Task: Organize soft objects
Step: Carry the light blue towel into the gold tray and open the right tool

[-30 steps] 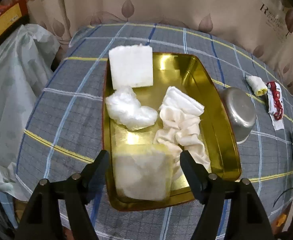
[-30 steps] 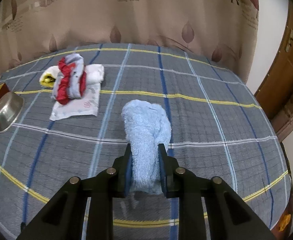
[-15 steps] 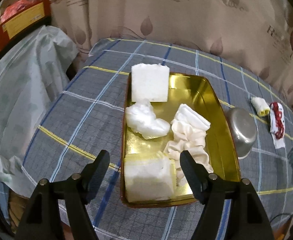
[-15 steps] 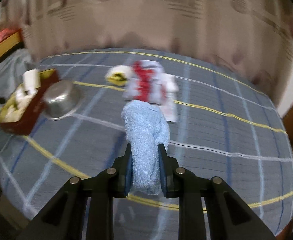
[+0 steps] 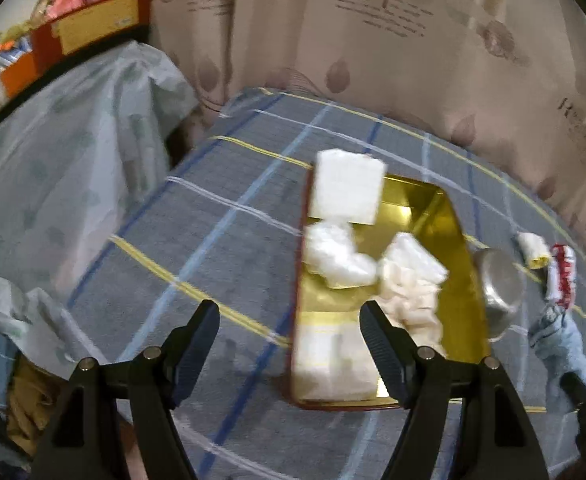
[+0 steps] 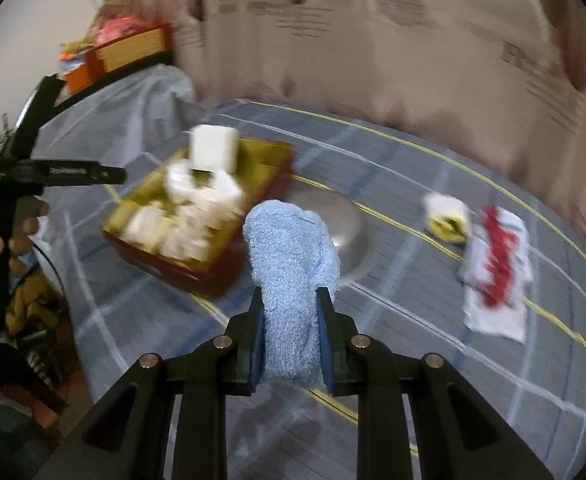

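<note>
My right gripper point(image 6: 289, 312) is shut on a fluffy light-blue cloth point(image 6: 291, 260), held above the plaid table. That blue cloth point(image 5: 561, 340) also shows at the right edge of the left wrist view. A gold tray point(image 5: 463, 280) with red sides holds several white soft pieces: a square pad point(image 5: 347, 190), a crumpled white wad point(image 5: 339, 254), a cream cloth point(image 5: 409, 284) and a white block point(image 5: 333, 364). The tray point(image 6: 269, 176) lies left of and beyond the blue cloth. My left gripper point(image 5: 289, 332) is open and empty, above the tray's near left corner.
A steel bowl point(image 5: 499, 292) sits upside down just right of the tray. A red-and-white cloth point(image 6: 497, 268) and a small yellow-and-white roll point(image 6: 447, 216) lie further right. A draped pale sheet point(image 5: 73, 184) covers furniture to the left; a curtain hangs behind the table.
My right gripper has swung left with the blue cloth, bringing the tray and bowl into its view. The left gripper has drawn back and left, so the tray sits to its right.
</note>
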The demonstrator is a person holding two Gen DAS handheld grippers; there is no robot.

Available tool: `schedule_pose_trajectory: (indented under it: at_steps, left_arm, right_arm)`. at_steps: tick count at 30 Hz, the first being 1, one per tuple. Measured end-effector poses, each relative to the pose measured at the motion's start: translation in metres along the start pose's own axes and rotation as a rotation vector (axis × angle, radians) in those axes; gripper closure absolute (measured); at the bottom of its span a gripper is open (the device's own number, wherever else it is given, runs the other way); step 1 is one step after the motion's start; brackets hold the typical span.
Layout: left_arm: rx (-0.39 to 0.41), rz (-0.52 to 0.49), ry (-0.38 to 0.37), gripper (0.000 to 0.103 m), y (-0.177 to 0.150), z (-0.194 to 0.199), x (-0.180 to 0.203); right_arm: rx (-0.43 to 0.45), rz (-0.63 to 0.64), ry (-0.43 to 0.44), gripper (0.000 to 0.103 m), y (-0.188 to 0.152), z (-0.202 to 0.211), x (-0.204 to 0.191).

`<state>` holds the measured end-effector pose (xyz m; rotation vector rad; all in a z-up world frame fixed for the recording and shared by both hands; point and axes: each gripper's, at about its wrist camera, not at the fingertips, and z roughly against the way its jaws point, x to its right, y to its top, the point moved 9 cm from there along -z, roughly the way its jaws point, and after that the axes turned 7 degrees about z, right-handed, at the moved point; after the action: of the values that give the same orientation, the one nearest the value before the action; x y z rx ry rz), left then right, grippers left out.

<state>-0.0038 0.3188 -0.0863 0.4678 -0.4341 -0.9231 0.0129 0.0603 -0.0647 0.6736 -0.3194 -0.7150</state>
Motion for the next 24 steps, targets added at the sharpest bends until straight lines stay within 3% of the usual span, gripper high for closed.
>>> schedule_pose_trajectory:
  at_steps: [7,12,21,24]
  left_arm:
    - [0.018,0.022,0.074,0.028,0.003,0.004,-0.027]
    - [-0.011,0.078,0.039,0.028,0.004,0.003,-0.04]
    - [-0.009,0.131,0.052,0.028,0.009,0.003,-0.06]
    - [-0.011,0.124,0.044,0.028,0.01,0.003,-0.058]
  right_arm:
    - [0.022,0.069,0.104,0.082,0.043,-0.032,-0.05]
    - [0.012,0.047,0.191,0.082,0.069,-0.064,-0.073]
    - [-0.025,0.073,0.143,0.082,0.086,-0.123,-0.089]
    - [-0.054,0.084,0.154,0.077,0.085,-0.138,-0.098]
